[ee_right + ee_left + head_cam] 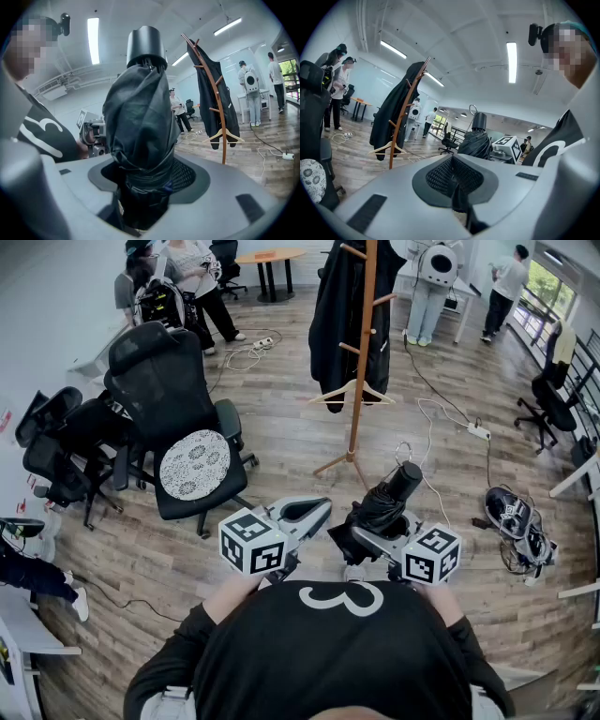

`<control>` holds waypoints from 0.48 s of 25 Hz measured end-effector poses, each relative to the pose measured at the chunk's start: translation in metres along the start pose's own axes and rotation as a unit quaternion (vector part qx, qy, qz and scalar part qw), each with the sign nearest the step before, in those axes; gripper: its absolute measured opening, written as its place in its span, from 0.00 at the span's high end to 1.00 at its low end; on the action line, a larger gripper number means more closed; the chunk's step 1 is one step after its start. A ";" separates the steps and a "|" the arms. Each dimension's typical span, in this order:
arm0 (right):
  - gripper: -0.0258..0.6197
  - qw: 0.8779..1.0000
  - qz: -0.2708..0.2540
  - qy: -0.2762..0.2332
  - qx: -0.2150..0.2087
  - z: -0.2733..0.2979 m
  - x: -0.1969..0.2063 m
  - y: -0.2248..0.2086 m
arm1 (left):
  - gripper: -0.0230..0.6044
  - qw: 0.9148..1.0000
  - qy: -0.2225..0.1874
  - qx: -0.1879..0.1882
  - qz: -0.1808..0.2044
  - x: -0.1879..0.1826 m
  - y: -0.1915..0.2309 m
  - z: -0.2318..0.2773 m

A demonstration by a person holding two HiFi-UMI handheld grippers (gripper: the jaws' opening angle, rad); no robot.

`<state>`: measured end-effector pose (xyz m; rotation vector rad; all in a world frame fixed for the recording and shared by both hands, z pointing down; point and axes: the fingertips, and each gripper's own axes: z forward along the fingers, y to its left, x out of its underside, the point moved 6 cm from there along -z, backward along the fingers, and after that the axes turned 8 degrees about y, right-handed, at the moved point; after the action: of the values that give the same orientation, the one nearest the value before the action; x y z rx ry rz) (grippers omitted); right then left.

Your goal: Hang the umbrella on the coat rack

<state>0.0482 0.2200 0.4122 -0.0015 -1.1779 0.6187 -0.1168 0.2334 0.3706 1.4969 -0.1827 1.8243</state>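
My right gripper is shut on a folded black umbrella, which points away from me with its cylindrical handle foremost. In the right gripper view the umbrella fills the gap between the jaws of the right gripper. The wooden coat rack stands on the floor ahead, beyond the umbrella's handle, with a black coat hung on it. It also shows as the coat rack and the coat rack. My left gripper sits beside the umbrella, left gripper jaws together and empty.
An empty wooden hanger hangs low on the rack. A black office chair with a patterned cushion stands to the left. Cables and a power strip lie on the floor to the right, near a black bundle. People stand at the back.
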 end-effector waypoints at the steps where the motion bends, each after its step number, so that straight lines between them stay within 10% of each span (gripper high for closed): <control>1: 0.53 1.000 0.002 -0.001 0.000 0.001 0.000 0.000 | 0.94 1.000 0.001 0.001 0.000 0.000 0.001 0.000; 12: 0.53 1.000 0.017 0.005 0.007 0.004 -0.003 -0.034 | 0.94 1.000 0.010 0.009 -0.007 -0.008 0.020 0.031</control>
<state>0.0596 0.1892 0.4220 -0.0130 -1.1656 0.6549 -0.1046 0.1990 0.3799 1.4897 -0.1463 1.8339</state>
